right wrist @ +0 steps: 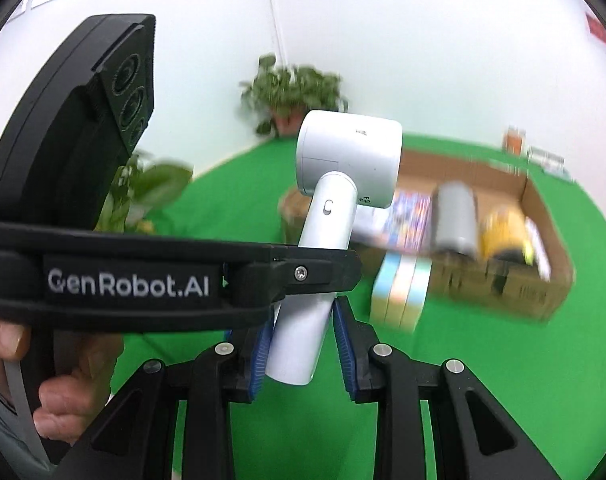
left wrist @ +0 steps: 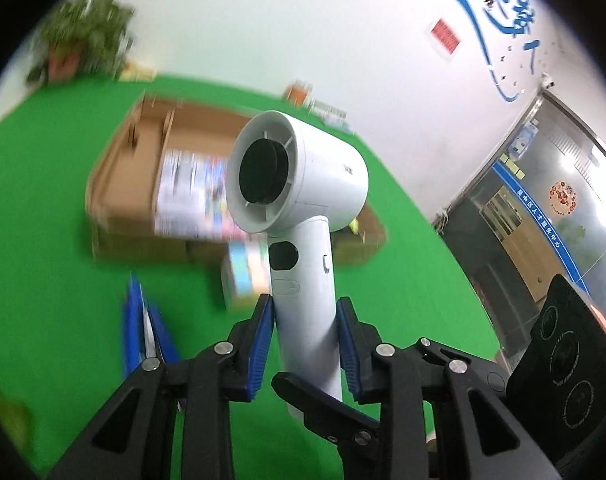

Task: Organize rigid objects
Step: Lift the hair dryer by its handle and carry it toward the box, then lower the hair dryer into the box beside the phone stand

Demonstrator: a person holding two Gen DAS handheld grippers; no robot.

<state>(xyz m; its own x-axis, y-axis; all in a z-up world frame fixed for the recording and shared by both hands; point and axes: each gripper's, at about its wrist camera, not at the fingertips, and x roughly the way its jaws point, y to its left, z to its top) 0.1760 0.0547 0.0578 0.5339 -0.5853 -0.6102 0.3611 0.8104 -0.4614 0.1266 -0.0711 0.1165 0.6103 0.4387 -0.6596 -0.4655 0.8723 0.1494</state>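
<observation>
A white hair dryer (left wrist: pixel 299 184) is held upright above the green table, its round head toward the cardboard box (left wrist: pixel 143 184). My left gripper (left wrist: pixel 305 320) is shut on its handle, blue pads on both sides. In the right wrist view the dryer (right wrist: pixel 343 168) shows again; the left gripper's black body (right wrist: pixel 143 276) crosses its handle. My right gripper (right wrist: pixel 303 340) brackets the handle's lower end: the left pad touches it and a gap shows at the right pad.
The box (right wrist: pixel 535 216) holds booklets, a grey cylinder (right wrist: pixel 455 216) and a yellow object (right wrist: pixel 503 232). A pastel boxed item (right wrist: pixel 401 292) stands in front of it. A blue folder (left wrist: pixel 139 320) lies on the green cloth. Potted plants (right wrist: pixel 295 92) stand at the wall.
</observation>
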